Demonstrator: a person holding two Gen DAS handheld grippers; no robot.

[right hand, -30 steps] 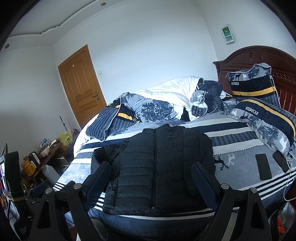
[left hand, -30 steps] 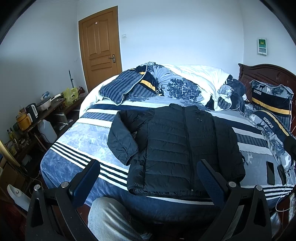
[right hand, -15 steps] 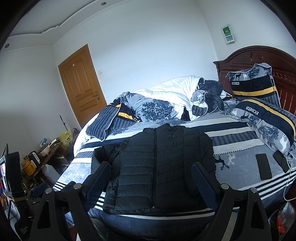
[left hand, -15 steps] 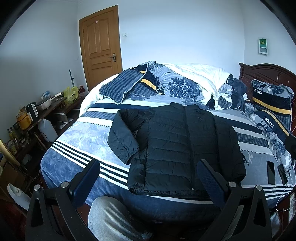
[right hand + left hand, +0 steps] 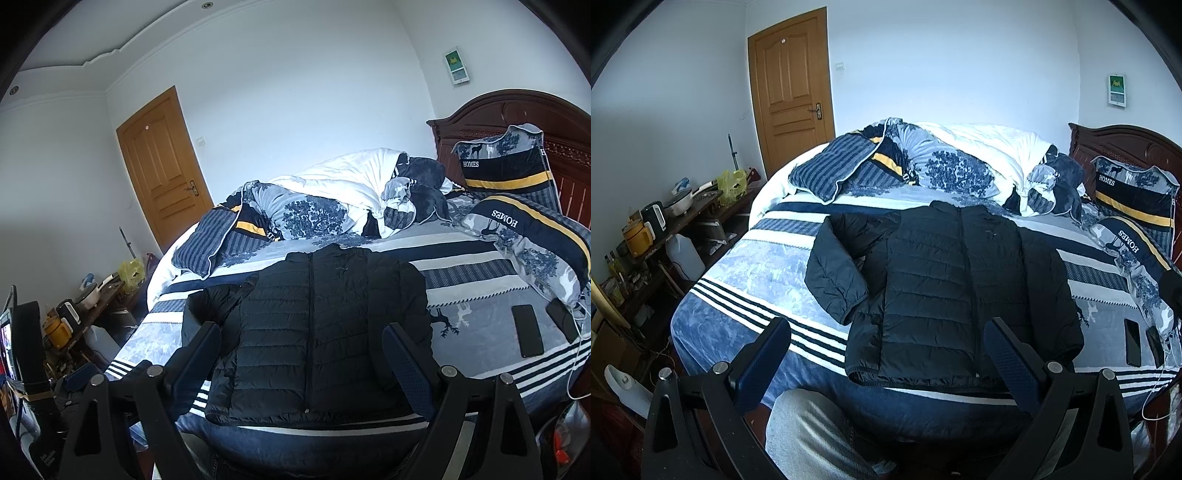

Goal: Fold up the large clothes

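A black quilted puffer jacket [image 5: 945,291] [image 5: 317,332] lies flat and zipped on the striped blue-and-white bedspread [image 5: 750,273] [image 5: 476,266], hem toward me at the bed's near edge. Its left sleeve [image 5: 831,273] is bent outward; the right sleeve lies along the body. My left gripper [image 5: 886,343] hangs open in front of the bed's edge, short of the hem and holding nothing. My right gripper [image 5: 301,349] is also open and empty, its fingers framing the jacket's lower half from above the bed's edge.
Crumpled duvet and pillows [image 5: 960,162] are piled at the far side; more pillows [image 5: 524,225] lean by the wooden headboard [image 5: 517,110]. Two phones [image 5: 528,332] with a cable lie at the right. A cluttered side table [image 5: 657,225] stands left. A person's knee [image 5: 809,432] is below.
Both views have shifted very slightly; the jacket and the grippers' opening look the same.
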